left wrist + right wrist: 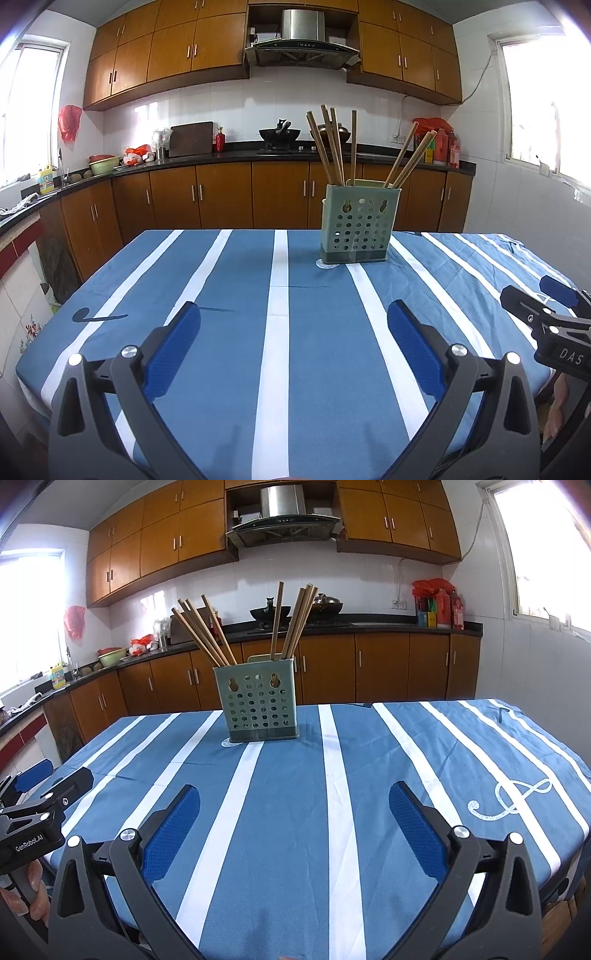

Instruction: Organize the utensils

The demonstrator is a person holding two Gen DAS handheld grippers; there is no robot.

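Note:
A pale green perforated utensil holder (356,223) (258,701) stands upright at the far side of the blue striped tablecloth (236,295) (295,775). Several wooden chopsticks (334,147) (207,631) lean out of it in two bunches. My left gripper (293,317) hovers low over the near part of the table, open and empty. My right gripper (293,797) is open and empty too, well short of the holder. The right gripper (546,306) also shows at the right edge of the left wrist view, and the left gripper (48,779) at the left edge of the right wrist view.
The table's left edge (55,321) drops to a tiled floor. Wooden cabinets and a dark counter (221,157) with a wok (279,134), bottles (445,147) and bowls run behind the table. A hand (26,897) holds the left gripper's grip.

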